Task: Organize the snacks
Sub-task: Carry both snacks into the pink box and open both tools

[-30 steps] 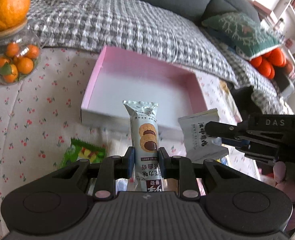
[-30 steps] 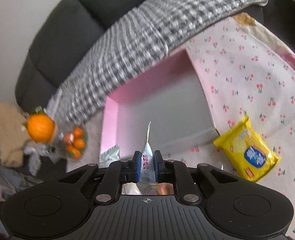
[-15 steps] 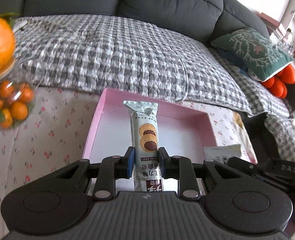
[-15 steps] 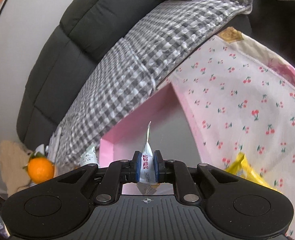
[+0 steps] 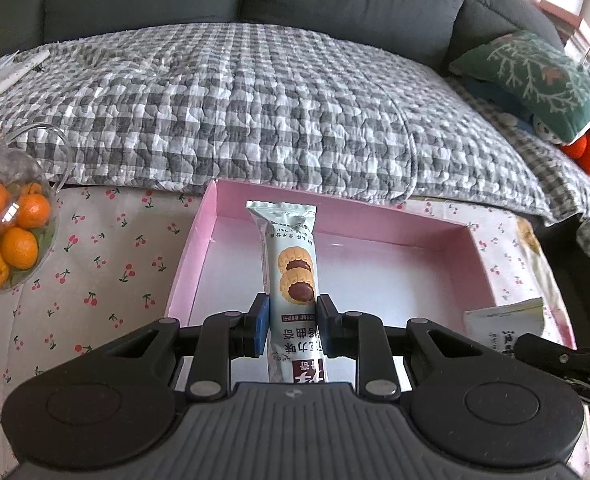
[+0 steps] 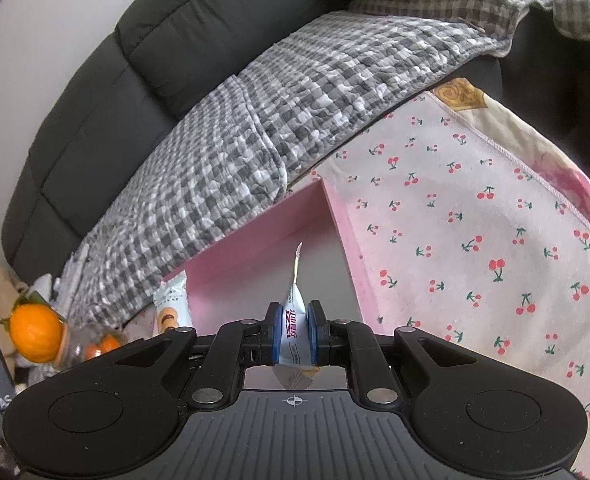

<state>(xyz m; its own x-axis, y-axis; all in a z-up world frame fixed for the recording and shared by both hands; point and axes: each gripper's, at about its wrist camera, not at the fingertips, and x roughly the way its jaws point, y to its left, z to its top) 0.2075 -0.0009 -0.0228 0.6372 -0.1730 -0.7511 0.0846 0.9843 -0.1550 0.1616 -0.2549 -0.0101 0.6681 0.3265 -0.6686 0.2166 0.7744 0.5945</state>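
Observation:
My left gripper (image 5: 292,314) is shut on a tall silver cookie packet (image 5: 291,256) with two chocolate-centred biscuits printed on it, held upright over the near left part of a pink shallow box (image 5: 375,220). The box's grey floor shows bare. My right gripper (image 6: 294,330) is shut on a thin white snack packet (image 6: 294,312), edge-on, above the same pink box (image 6: 263,248). In the left wrist view that white packet (image 5: 503,320) and the other gripper's dark body show at the box's near right corner. The cookie packet (image 6: 171,304) appears at the left in the right wrist view.
A cherry-print cloth (image 5: 95,264) covers the table. A glass jar of small oranges (image 5: 7,236) with a big orange (image 6: 35,336) on its lid stands at the left. Behind the box runs a grey sofa with a checked blanket (image 5: 255,112) and a green cushion (image 5: 535,76).
Both grippers moved forward over the pink box with their packets still held. The green and yellow snack packs on the cloth have dropped out of view.

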